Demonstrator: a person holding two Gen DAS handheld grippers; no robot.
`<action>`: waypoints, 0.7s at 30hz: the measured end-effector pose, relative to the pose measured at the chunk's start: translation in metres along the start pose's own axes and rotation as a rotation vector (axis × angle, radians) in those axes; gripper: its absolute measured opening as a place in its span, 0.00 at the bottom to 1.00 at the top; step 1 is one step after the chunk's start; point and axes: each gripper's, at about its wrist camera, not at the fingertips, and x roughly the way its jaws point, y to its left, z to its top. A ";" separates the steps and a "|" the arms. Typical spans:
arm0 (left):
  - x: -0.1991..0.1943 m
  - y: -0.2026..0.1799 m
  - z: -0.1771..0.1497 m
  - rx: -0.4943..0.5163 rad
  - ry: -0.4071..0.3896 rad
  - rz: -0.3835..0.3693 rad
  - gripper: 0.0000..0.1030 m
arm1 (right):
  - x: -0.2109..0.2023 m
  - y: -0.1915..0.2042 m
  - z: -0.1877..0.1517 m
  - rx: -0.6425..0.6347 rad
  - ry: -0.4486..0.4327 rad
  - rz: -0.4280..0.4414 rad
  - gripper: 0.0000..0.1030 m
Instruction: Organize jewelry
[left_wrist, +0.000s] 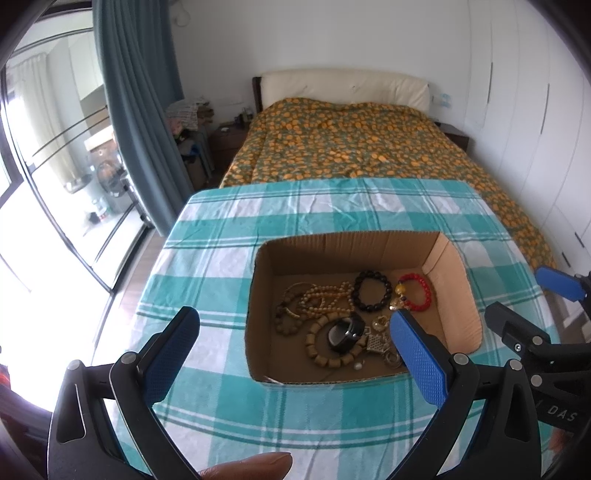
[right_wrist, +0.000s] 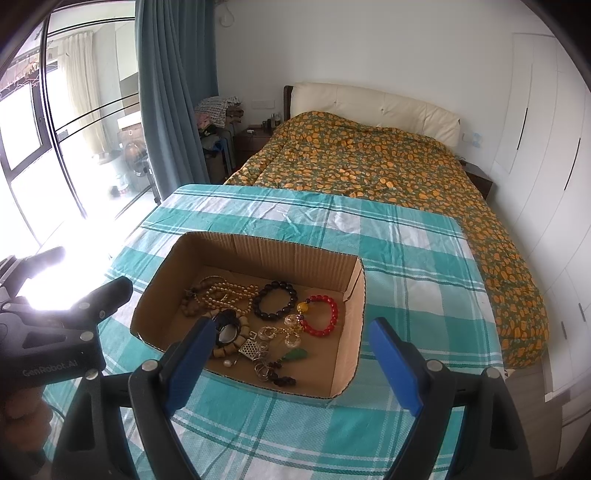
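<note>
An open cardboard box (left_wrist: 458, 273) (right_wrist: 347, 365) sits on a teal checked tablecloth. Inside lie a red bead bracelet (left_wrist: 421, 291) (right_wrist: 327, 314), a black bead bracelet (left_wrist: 371, 295) (right_wrist: 277, 300), tan bead strands (left_wrist: 325, 301) (right_wrist: 225, 293), a dark wide bangle (left_wrist: 345, 332) (right_wrist: 227, 328), silver rings and pendants (right_wrist: 260, 350) and a green pendant (right_wrist: 295, 356). My left gripper (left_wrist: 295, 343) is open and empty, hovering at the box's near left side. My right gripper (right_wrist: 291, 354) is open and empty over the box's near edge; it also shows at the right of the left wrist view (left_wrist: 532, 306).
The table (left_wrist: 229, 229) (right_wrist: 406, 258) stands at the foot of a bed with an orange-spotted quilt (left_wrist: 351, 144) (right_wrist: 388, 166). Blue curtains (left_wrist: 136, 110) and glass doors are to the left, white wardrobes (right_wrist: 546, 129) to the right.
</note>
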 end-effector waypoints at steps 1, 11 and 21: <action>0.000 0.000 0.000 -0.001 -0.001 0.001 1.00 | 0.000 -0.001 0.000 0.001 0.001 0.000 0.84; 0.002 0.007 0.003 -0.036 0.005 -0.005 1.00 | 0.002 -0.004 -0.001 -0.001 0.011 -0.012 0.84; -0.001 0.005 0.004 -0.032 -0.003 -0.014 1.00 | 0.003 -0.006 -0.001 -0.002 0.011 -0.015 0.84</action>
